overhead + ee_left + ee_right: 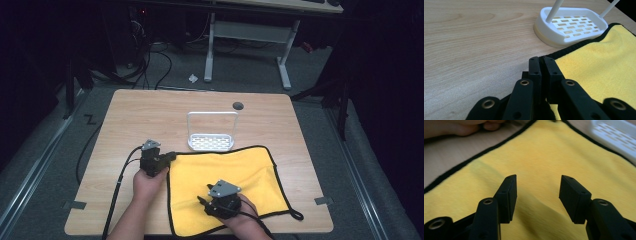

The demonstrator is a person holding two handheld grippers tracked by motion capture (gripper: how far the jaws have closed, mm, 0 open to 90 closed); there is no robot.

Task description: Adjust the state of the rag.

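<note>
A yellow cloth point(225, 170) with a black hem lies flat on the near right of the wooden table point(150, 115). My left gripper point(170, 157) sits at its upper left corner. In the left gripper view the jaws point(541, 60) are pressed together on the hem of the cloth point(596, 67), with yellow fabric showing between the fingers lower down. My right gripper point(202, 202) hovers low over the cloth's near middle. Its jaws point(537, 185) stand wide apart above the fabric point(544, 152), and nothing is between them.
A white slotted soap rack point(211, 142) with a tall wire handle stands just beyond the cloth's far edge, close to the left gripper point(571, 25). A dark round grommet point(238, 105) sits in the table behind it. The left hand point(454, 127) rests beside the cloth's edge.
</note>
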